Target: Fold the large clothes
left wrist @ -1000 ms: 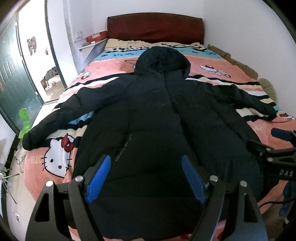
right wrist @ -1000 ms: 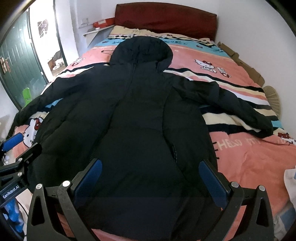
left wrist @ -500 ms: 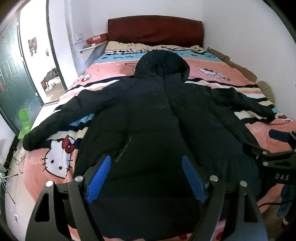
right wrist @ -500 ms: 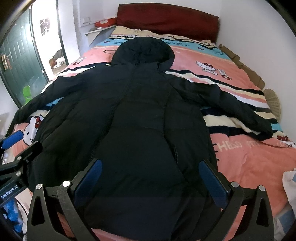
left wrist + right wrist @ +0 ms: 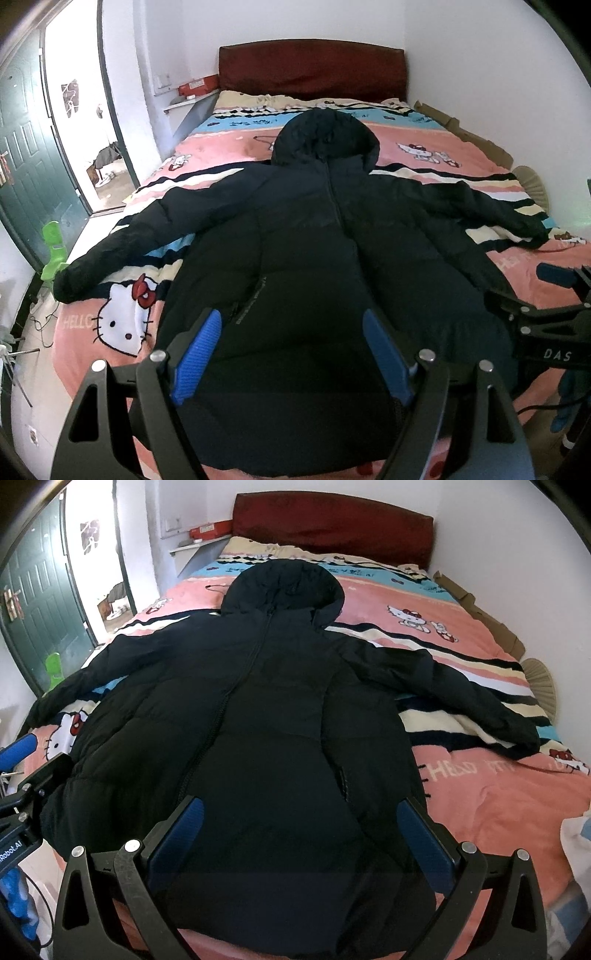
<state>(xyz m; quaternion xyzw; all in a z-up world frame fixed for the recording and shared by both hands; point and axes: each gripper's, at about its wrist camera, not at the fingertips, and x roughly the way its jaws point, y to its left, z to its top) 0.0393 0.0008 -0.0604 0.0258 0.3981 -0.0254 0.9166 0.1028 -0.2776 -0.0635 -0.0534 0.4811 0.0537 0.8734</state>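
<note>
black hooded jacket (image 5: 325, 258) spread flat on bed (image 5: 207, 155) | left gripper (image 5: 295, 350) fingers apart above hem

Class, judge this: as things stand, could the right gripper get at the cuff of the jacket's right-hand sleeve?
Probably yes. The right gripper is open, and only bare bedspread lies between it and the sleeve cuff, though the cuff lies well off to the side.

Black puffer coat (image 5: 314, 258) (image 5: 273, 738): hooded, zipped shut, front up. Lies flat on bed, hood toward headboard, hem at near edge. Both sleeves spread out sideways, angled down, left cuff at bed's left edge.
</note>
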